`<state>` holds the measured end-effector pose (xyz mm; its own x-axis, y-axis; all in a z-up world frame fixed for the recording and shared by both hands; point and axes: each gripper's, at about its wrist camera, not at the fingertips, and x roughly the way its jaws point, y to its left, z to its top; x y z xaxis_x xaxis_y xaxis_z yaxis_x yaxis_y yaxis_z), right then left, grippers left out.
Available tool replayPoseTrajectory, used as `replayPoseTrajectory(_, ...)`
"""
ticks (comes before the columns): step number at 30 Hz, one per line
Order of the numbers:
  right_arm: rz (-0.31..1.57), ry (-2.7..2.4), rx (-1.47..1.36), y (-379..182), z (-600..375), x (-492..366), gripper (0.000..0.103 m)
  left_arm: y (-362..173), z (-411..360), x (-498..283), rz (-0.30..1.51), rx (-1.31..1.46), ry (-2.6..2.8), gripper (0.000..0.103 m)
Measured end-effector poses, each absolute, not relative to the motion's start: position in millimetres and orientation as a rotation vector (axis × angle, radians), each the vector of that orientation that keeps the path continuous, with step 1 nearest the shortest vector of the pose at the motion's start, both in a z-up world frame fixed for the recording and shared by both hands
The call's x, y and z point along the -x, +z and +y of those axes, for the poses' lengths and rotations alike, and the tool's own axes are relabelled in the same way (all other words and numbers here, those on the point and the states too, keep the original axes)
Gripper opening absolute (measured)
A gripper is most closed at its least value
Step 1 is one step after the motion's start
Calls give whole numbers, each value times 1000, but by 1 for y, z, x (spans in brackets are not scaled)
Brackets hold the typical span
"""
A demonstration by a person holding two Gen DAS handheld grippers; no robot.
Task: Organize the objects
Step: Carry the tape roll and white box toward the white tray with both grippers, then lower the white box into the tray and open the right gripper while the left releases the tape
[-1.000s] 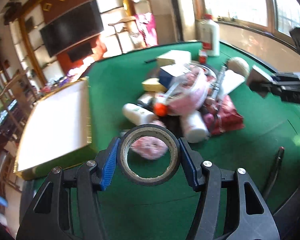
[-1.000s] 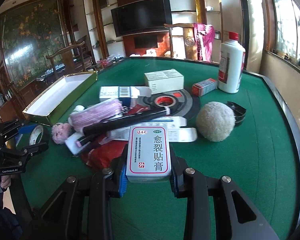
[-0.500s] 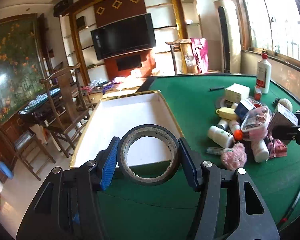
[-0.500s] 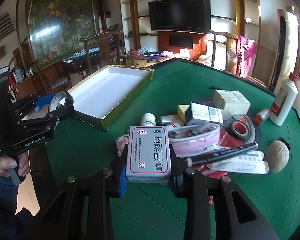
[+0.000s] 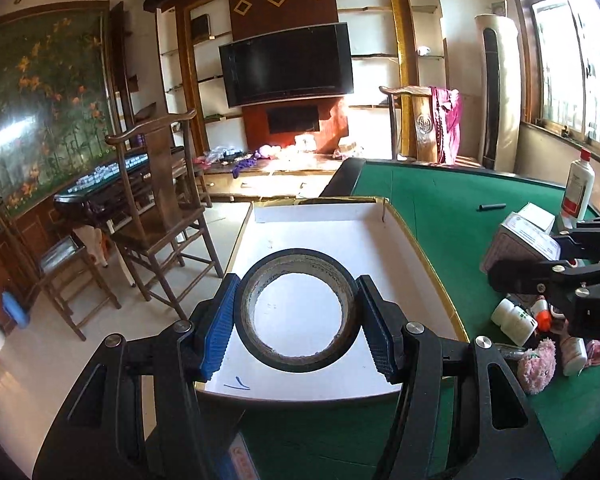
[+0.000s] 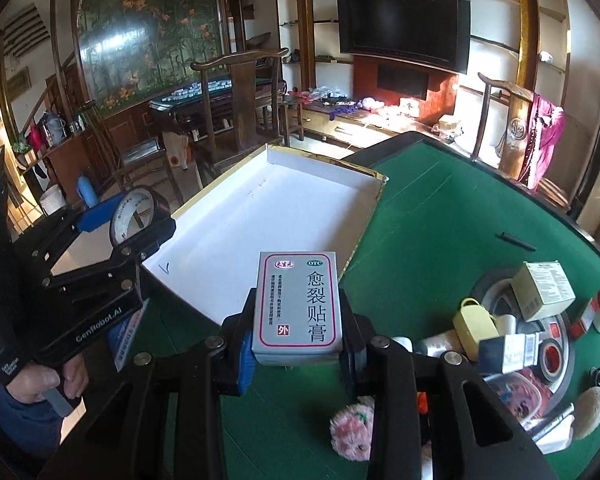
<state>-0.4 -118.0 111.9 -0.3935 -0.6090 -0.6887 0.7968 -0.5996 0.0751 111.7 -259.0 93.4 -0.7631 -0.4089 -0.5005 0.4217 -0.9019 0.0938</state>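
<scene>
Black tape roll (image 5: 298, 310), green table (image 5: 452, 208), white tray (image 5: 320, 224) (gold-edged)

The near edge of the white box (image 5: 340, 232) was hidden behind the left gripper (image 5: 298, 312) and its roll of tape (image 5: 298, 280). In the right wrist view, the pile of small things (image 6: 512, 336) was partly hidden by the right gripper (image 6: 298, 320) and cut off at the picture's edge. The small print on the medicine box (image 6: 298, 304) was too tiny to read.
</scene>
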Motion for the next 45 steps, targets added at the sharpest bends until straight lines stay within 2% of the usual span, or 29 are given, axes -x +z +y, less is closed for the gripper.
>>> replayPoseTrajectory(8,327,-2044,-942,106,-174,51,33,89,-289,-64,34,-906,-2606,59)
replayPoseTrajectory(13,375,-2066,-995,93,-210,82,33,80,-324,-32,182,-1018,-2562,59)
replayPoseTrajectory(19,346,-2058,-1098,73,-248,126,33,59,-346,5,367,-1131,-2507,59)
replayPoseTrajectory(31,430,-2023,-1170,49,-293,154,33,43,-336,40,307,-1228,-2501,59)
replayPoseTrajectory(45,447,-1988,-1213,27,-311,161,33,36,-337,48,358,-1304,-2456,59)
